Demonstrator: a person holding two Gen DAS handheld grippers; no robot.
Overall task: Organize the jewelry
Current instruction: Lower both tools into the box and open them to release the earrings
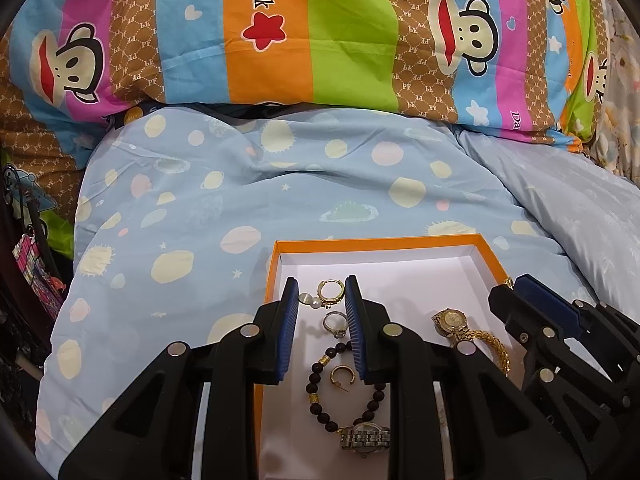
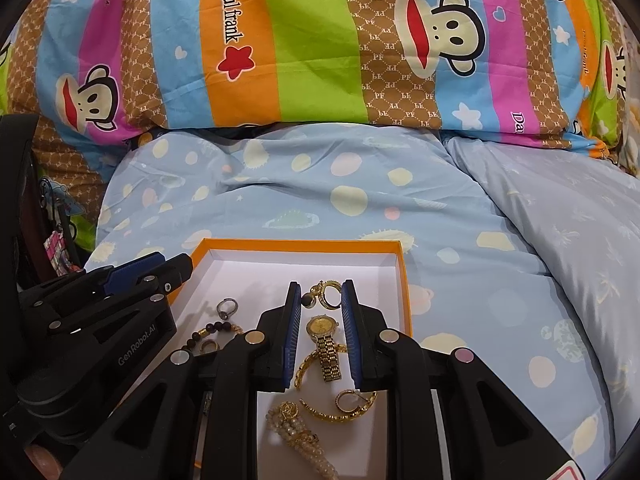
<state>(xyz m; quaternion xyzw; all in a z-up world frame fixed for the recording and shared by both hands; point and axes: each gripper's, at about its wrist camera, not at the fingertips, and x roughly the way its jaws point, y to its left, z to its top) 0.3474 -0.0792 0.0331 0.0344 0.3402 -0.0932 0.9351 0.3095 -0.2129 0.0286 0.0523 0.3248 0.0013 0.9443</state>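
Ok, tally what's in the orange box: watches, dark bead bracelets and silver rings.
Watches: 2 (gold watch, silver watch)
Dark bead bracelet: 1
Silver ring: 1
Total: 4

Shiny gold-toned metal watch point(image 2: 325, 338) and matt dark beads point(image 1: 320, 368) lie in a smooth orange card box point(image 1: 376, 245) on printed cotton bedding point(image 1: 280, 184).

Pale blue quilt point(image 1: 248, 200) with cream dots, planets and small stars covers bed, creased in middle. Second plain blue quilt point(image 1: 580, 208) bunched at right. Behind both, striped pillow point(image 1: 320, 32) in orange, green, pink, brown, blue, printed with monkey faces and red star. Dark clutter point(image 1: 28, 264) at left edge, unclear.
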